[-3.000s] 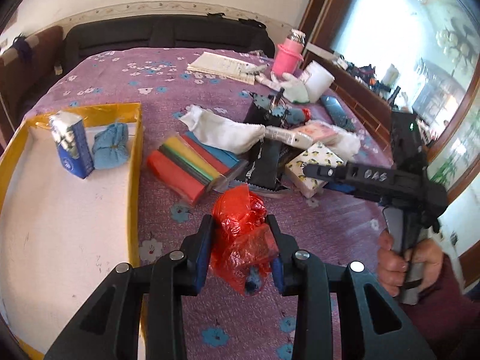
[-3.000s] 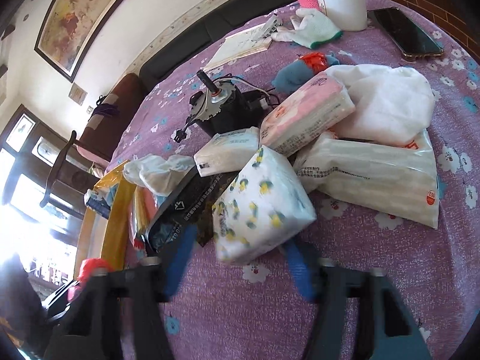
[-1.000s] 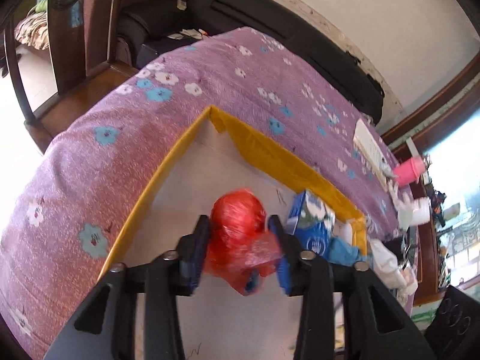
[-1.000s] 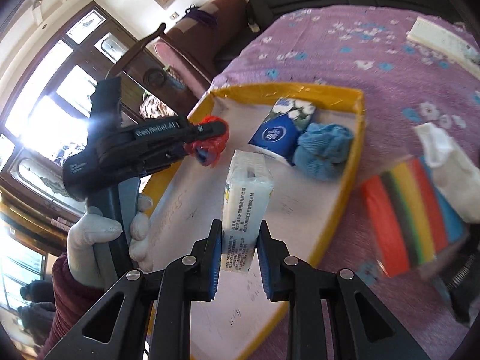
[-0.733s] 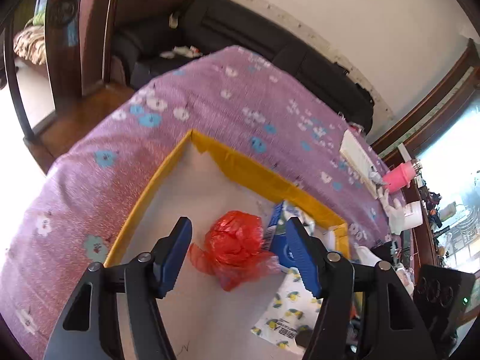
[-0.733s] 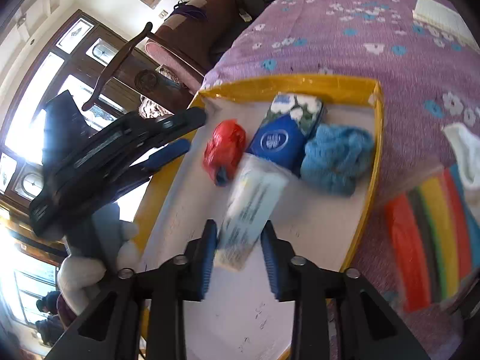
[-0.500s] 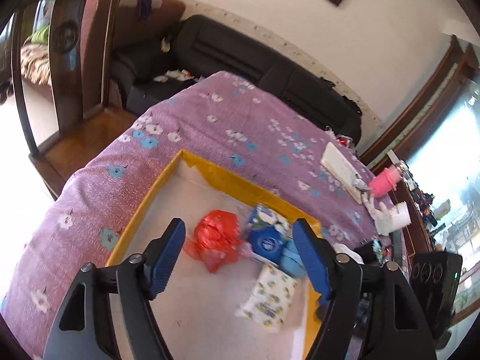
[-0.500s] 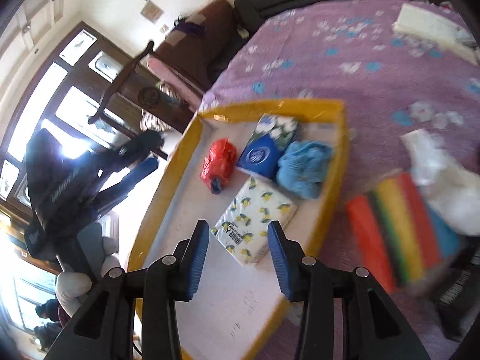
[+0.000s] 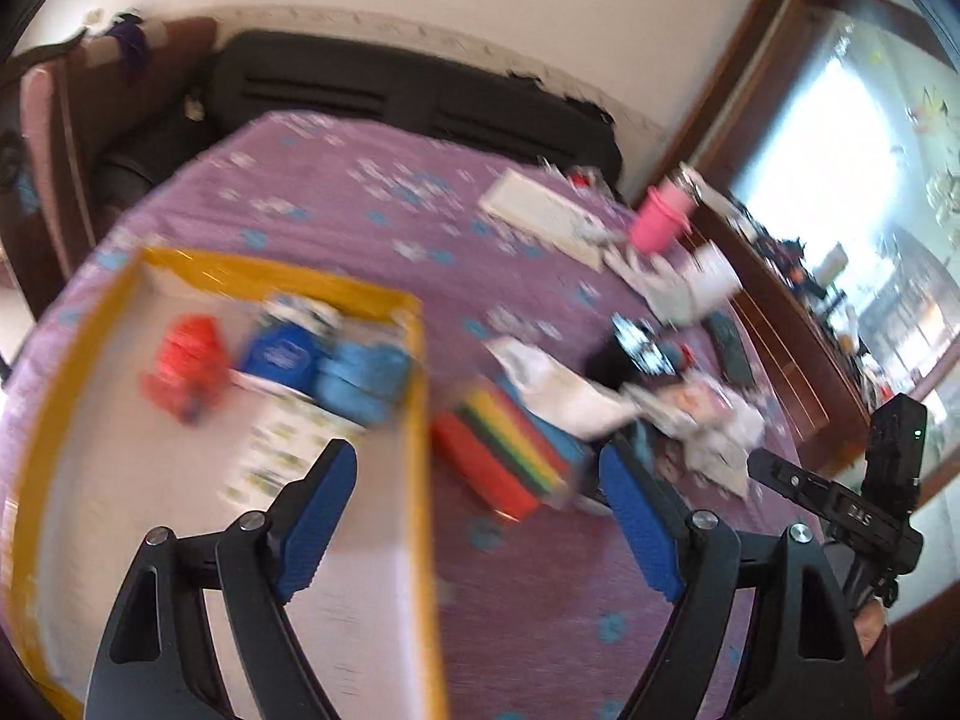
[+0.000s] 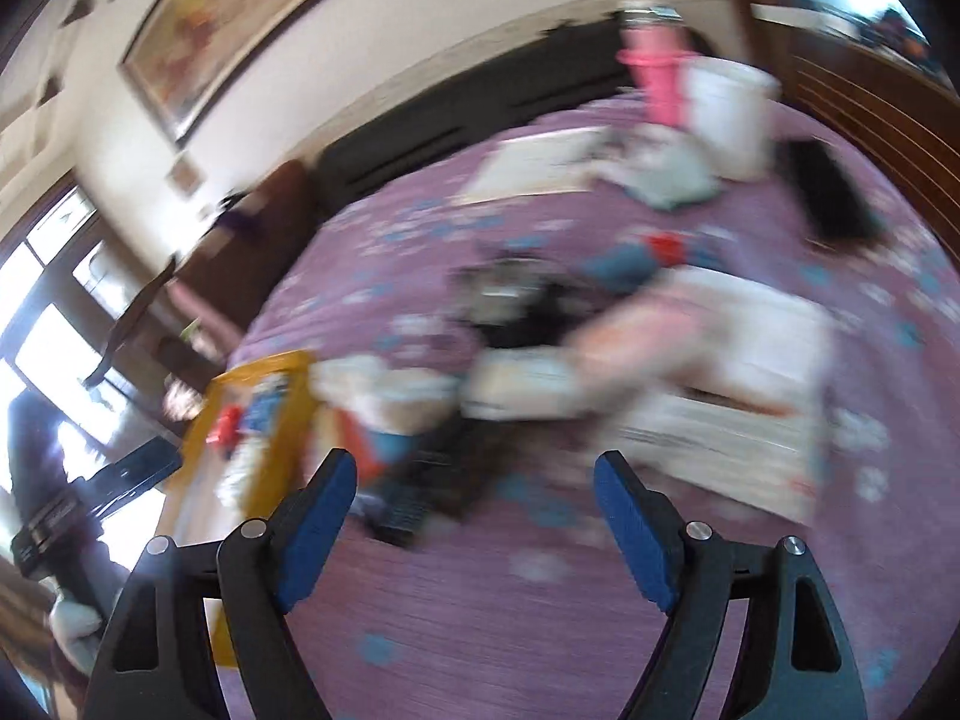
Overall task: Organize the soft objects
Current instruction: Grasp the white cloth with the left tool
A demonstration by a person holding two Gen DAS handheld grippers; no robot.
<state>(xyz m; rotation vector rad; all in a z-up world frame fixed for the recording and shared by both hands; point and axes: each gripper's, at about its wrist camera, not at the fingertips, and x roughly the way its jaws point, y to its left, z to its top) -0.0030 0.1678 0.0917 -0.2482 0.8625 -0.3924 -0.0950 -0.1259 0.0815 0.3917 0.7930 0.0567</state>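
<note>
Left wrist view: we see our left gripper (image 9: 480, 504) with jaws spreading and nothing between them, above the yellow tray's (image 9: 423, 420) edge. In the tray lie a red bag (image 9: 186, 363), a blue pack (image 9: 282, 354), a blue cloth (image 9: 363, 378) and a lemon-print tissue pack (image 9: 282, 450). Our right gripper (image 10: 474, 516), jaws also opening and empty, faces the blurred pile of soft packs (image 10: 690, 372) on the purple desk (image 10: 540, 630).

Your purple flowered tablecloth (image 9: 372, 204) carries the yellow-rimmed tray (image 9: 420, 396). Just right of the tray lies the rainbow-striped pack (image 9: 510, 456), then a white cloth (image 9: 558, 384); farther right stands a pink bottle (image 9: 660, 222).
</note>
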